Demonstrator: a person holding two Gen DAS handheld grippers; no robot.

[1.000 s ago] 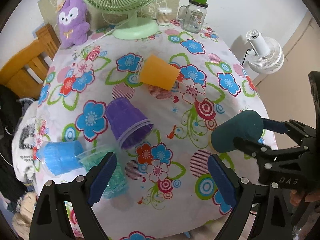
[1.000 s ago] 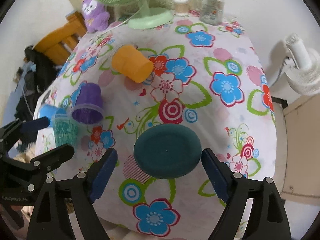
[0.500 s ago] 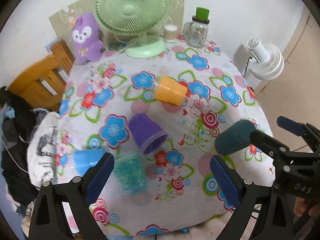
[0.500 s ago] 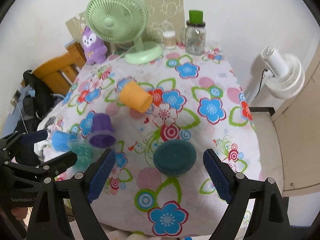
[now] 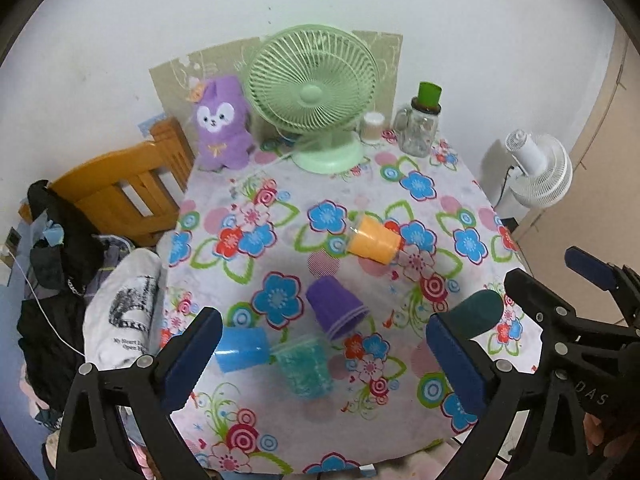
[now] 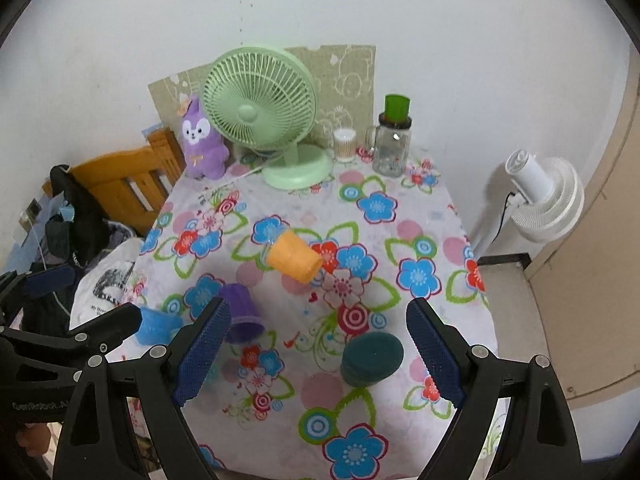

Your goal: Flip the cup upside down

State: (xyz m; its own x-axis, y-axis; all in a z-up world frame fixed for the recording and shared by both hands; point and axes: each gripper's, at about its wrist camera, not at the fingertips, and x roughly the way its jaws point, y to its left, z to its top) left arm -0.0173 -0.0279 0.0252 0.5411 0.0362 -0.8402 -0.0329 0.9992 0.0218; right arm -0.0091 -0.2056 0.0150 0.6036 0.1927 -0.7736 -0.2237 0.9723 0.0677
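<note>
A dark teal cup (image 6: 373, 358) stands upside down on the floral tablecloth (image 6: 400, 208); it also shows in the left wrist view (image 5: 480, 314). An orange cup (image 5: 374, 244) lies on its side mid-table, as do a purple cup (image 5: 336, 312), a blue cup (image 5: 240, 349) and a clear teal cup (image 5: 306, 368). My left gripper (image 5: 320, 364) is open and empty, above the near-left cups. My right gripper (image 6: 320, 354) is open and empty, held above and in front of the dark teal cup.
A green desk fan (image 5: 316, 96), a purple plush (image 5: 220, 124), a glass jar with a green lid (image 5: 420, 128) and a small container (image 5: 372, 128) stand along the back. A wooden chair (image 5: 128, 196) and clothes are left. A white fan (image 5: 540, 172) is right.
Both grippers have pulled up and back from the table, so more of it shows. The dark teal cup stays upside down, free of the right gripper. The other cups have not moved.
</note>
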